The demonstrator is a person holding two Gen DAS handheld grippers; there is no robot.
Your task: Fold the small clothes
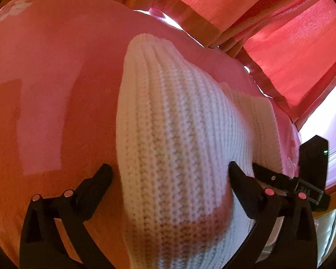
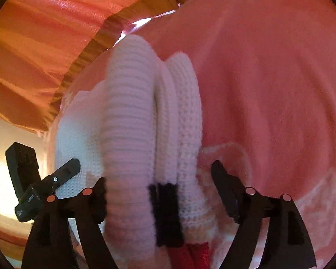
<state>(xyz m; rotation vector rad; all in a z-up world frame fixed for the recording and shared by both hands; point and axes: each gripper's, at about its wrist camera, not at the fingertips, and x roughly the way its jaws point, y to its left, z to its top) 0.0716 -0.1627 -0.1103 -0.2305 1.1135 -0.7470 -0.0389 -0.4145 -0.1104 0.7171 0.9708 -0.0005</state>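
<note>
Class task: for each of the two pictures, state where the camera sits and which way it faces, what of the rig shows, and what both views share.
Left wrist: on the left gripper, facing forward and down along its open fingers at the white knitted garment on the pink cloth; the right gripper shows alongside.
Right wrist: on the right gripper, facing the garment's folded layers; the left gripper shows.
Shared: garment, cloth, both grippers.

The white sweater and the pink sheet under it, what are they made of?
The white sweater looks like thick knitted yarn, maybe wool or acrylic: rows of chunky ribbed stitches show, with a matte, soft surface. The pink sheet looks like smooth woven cloth, possibly cotton, flat with faint creases and no shine; its exact fibre cannot be told.
</note>
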